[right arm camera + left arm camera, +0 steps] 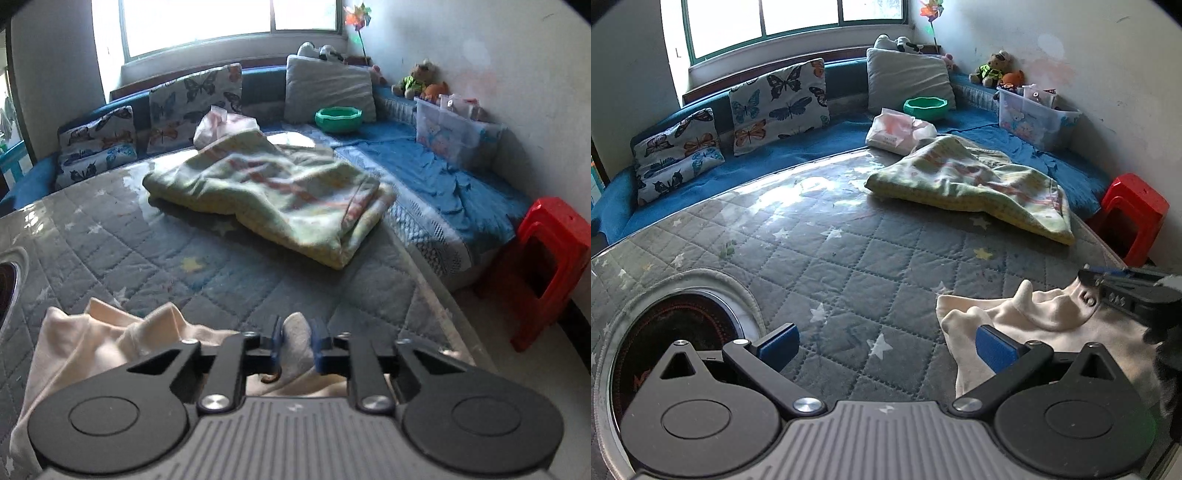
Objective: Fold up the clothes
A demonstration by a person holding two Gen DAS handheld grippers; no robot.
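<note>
Garment [1027,325] crumpled (no clear long axis)

garment [110,332] lies on quilt [258,288], blanket [266,192] behind it (cushions [192,99] beyond).

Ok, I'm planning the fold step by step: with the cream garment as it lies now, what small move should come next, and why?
Probably bring the left gripper over to the cream garment's near edge and close on it. The right gripper already pinches a fold of the cloth, while the left one is open with only its right finger over the fabric. The garment lies bunched on the quilted table cover, so it likely needs two grips to spread.
</note>
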